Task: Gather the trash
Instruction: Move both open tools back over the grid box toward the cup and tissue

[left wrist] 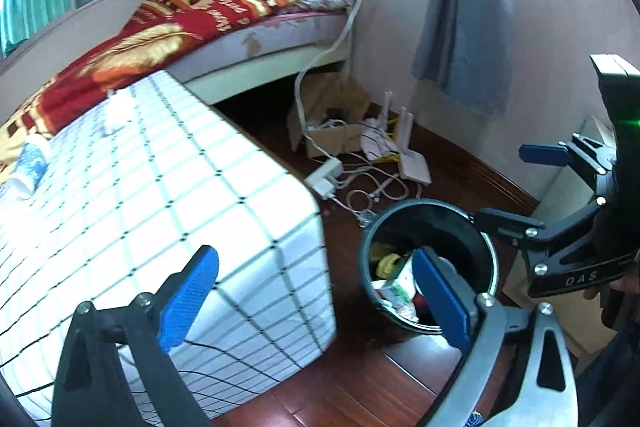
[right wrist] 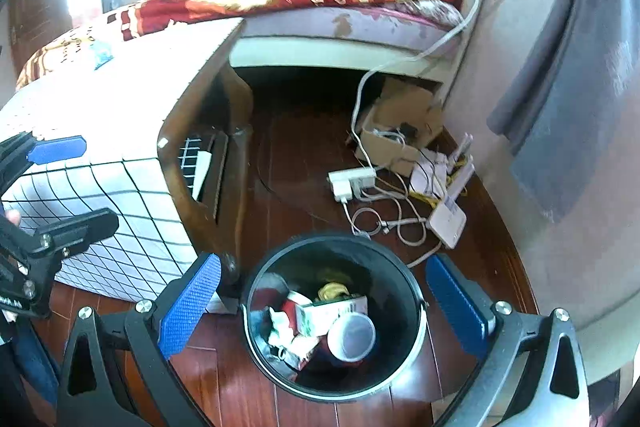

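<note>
- The left gripper (left wrist: pixel 316 301) has its jaws spread wide and nothing between them; its right blue pad covers part of the trash bin's mouth in the left wrist view.
- The right gripper (right wrist: pixel 326 309) hangs directly above the trash bin (right wrist: pixel 412 291), jaws spread wide and empty, one blue pad on either side of the rim.
- The trash bin (left wrist: pixel 366 255) is black and round, standing on the dark wood floor (right wrist: pixel 296 163) just beside the corner of the tabletop.
- Inside the bin lie a white-and-green carton (right wrist: pixel 332 311), a round cup (right wrist: pixel 352 337) seen mouth-up, something yellow (right wrist: pixel 334 291), and crumpled white and red scraps too jumbled to name.
- The tabletop (left wrist: pixel 160 179) wears a white cloth with a dark grid; much of it is washed out by glare in the right wrist view.
- On its far end lies a blue-and-white paper cup (left wrist: pixel 28 167) on its side, cut off near the frame edge, and a crumpled white wad (left wrist: pixel 116 115), blurred.
- Behind is a bed (left wrist: pixel 280 31) with a red patterned blanket (left wrist: pixel 160 31).
- Near the wall, a cardboard box (right wrist: pixel 396 131), a power strip (right wrist: pixel 352 181), tangled cables and a white router (right wrist: pixel 448 217) sit on the floor.
</note>
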`<state>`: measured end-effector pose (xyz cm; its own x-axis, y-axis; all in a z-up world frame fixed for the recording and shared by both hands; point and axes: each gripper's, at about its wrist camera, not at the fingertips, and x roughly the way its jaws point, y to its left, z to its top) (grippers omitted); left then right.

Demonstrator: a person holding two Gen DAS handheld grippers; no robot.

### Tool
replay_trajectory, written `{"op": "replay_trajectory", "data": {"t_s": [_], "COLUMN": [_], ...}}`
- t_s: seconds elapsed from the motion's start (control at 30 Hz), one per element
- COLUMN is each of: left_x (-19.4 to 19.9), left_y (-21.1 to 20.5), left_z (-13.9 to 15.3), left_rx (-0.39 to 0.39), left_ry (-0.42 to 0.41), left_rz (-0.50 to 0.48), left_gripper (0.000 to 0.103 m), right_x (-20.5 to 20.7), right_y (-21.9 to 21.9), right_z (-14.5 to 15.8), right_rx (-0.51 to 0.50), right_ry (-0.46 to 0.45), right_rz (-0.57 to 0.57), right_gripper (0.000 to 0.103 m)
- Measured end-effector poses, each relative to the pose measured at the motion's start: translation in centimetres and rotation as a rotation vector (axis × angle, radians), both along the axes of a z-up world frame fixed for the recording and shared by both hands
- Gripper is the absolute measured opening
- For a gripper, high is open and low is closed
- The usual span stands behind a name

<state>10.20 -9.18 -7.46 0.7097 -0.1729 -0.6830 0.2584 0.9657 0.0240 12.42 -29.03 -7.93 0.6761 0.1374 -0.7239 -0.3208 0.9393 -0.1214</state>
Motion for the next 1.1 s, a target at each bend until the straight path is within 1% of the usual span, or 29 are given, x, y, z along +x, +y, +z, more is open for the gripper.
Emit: {"op": "replay_trajectory", "data": {"t_s": [0.17,0.3,0.37,0.47,0.57,0.63,0.77,0.83,0.93,1.1], "left_x": [0.2,0.1,0.0,-0.1,-0.2,-0.3,-0.4,-0.6,-0.5,-0.3], "left_y": [2.7,5.4,6.8,9.4,11.7,13.4,16.4,17.6,19.5,22.8], "left_z": [0.7,1.3,1.6,2.1,2.2,2.3,2.4,2.6,2.9,3.6], "left_rx": [0.003,0.003,0.004,0.009,0.029,0.038,0.025,0.022,0.019,0.016], "left_ry": [-0.028,-0.045,-0.055,-0.080,-0.096,-0.102,-0.109,-0.116,-0.121,-0.143], "left_rz": [0.057,0.108,0.137,0.194,0.246,0.281,0.333,0.357,0.388,0.433], "left_gripper": [0.098,0.100,0.101,0.102,0.103,0.103,0.103,0.103,0.103,0.103], "right_x": [0.7,1.1,1.3,1.6,2.2,2.6,3.4,3.9,4.5,5.3], "right_y": [2.4,4.4,5.4,6.8,8.5,9.8,13.1,14.3,16.2,19.5], "right_z": [0.7,1.2,1.6,2.4,2.9,3.0,3.1,3.2,3.4,3.4], "right_rx": [0.017,0.038,0.057,0.118,0.158,0.167,0.117,0.126,0.132,0.109], "right_ry": [-0.026,-0.053,-0.071,-0.093,-0.095,-0.095,-0.066,-0.048,-0.047,-0.025], "right_rz": [0.039,0.072,0.084,0.104,0.114,0.130,0.151,0.153,0.172,0.230], "right_gripper": [0.103,0.103,0.103,0.103,0.103,0.103,0.103,0.103,0.103,0.103]}}
